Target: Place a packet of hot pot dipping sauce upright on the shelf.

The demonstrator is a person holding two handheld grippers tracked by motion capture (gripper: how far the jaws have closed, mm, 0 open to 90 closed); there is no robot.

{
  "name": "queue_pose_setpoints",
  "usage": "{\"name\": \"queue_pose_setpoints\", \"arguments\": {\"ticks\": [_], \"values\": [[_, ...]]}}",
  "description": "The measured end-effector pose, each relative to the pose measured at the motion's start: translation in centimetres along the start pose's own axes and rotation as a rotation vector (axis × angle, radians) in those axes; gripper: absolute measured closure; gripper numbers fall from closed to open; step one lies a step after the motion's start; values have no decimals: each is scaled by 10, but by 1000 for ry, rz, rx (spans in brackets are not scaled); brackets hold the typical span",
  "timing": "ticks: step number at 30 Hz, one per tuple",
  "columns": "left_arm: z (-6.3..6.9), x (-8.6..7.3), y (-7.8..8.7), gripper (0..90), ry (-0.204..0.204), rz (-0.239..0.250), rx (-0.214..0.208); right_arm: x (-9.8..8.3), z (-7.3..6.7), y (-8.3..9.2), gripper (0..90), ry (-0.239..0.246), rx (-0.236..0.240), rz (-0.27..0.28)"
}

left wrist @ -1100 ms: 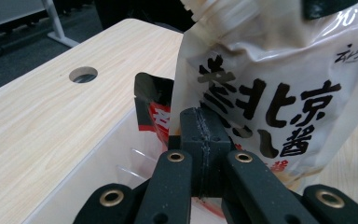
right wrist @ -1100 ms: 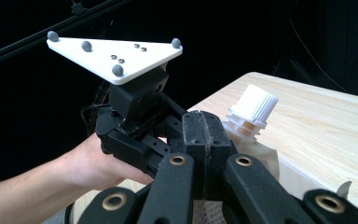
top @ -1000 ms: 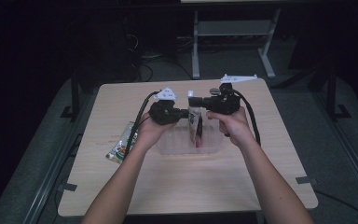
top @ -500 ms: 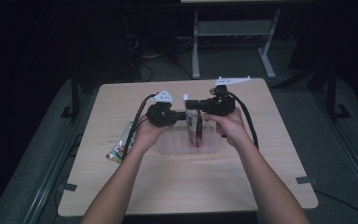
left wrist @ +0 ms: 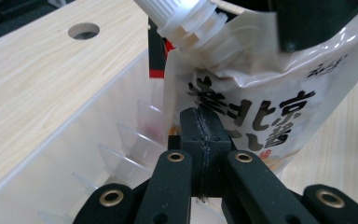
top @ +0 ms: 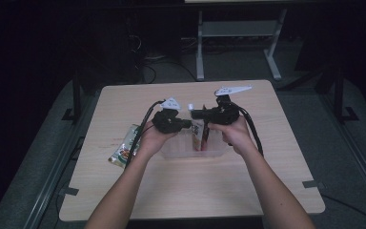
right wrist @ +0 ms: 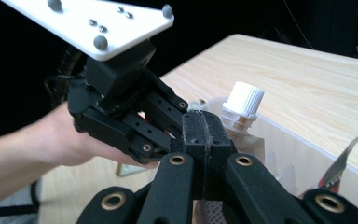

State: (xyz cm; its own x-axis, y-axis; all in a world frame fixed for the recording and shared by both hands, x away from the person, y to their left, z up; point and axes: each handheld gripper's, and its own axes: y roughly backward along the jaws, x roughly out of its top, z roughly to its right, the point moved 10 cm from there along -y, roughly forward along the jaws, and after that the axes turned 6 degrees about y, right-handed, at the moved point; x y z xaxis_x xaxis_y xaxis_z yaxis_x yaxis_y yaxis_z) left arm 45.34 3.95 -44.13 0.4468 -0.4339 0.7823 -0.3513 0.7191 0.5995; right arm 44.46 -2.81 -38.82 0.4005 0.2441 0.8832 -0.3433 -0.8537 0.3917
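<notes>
A cream pouch (left wrist: 261, 107) with black characters and a white screw cap (right wrist: 244, 100) hangs upright over a clear plastic divider box (top: 190, 151) in the middle of the table. My right gripper (top: 194, 113) comes in from the right, its jaws (right wrist: 205, 128) shut on the pouch's top edge right beside the spout. Opposite it, my left gripper (top: 187, 125) has its jaws (left wrist: 200, 128) pressed together, tips against the pouch's printed face. I cannot tell whether they pinch any of it. The pouch's lower part dips between the box's clear dividers (left wrist: 121, 149).
A red packet (top: 204, 140) stands in the box next to the pouch. Another flat green-and-white packet (top: 124, 151) lies on the wood left of the box. A round hole (left wrist: 84, 31) is in the tabletop beyond the box. Dark floor and a metal frame lie behind the table.
My right gripper has sunk a little toward the box, and the pouch's white cap has come down with it. The left gripper has stayed in place.
</notes>
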Motion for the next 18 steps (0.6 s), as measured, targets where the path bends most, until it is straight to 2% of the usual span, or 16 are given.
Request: {"name": "queue_pose_setpoints", "arguments": {"ticks": [5, 11, 15, 16, 17, 18], "values": [[1, -4, -3, 897, 11, -9, -1, -6, -1, -3, 893, 19, 8, -31], [0, -4, 0, 897, 12, -2, -6, -3, -4, 2, 788, 36, 9, -27], [2, -7, 5, 859, 5, -14, -13, -4, -8, 6, 653, 47, 10, -42], [2, -7, 5, 846, 5, -14, -13, -4, -8, 6, 653, 47, 10, -42], [2, -8, 8, 827, -2, -30, -18, -4, -11, 9, 578, 56, 13, -48], [2, -8, 8, 802, -2, -30, -18, -4, -12, 10, 552, 62, 12, -52]]}}
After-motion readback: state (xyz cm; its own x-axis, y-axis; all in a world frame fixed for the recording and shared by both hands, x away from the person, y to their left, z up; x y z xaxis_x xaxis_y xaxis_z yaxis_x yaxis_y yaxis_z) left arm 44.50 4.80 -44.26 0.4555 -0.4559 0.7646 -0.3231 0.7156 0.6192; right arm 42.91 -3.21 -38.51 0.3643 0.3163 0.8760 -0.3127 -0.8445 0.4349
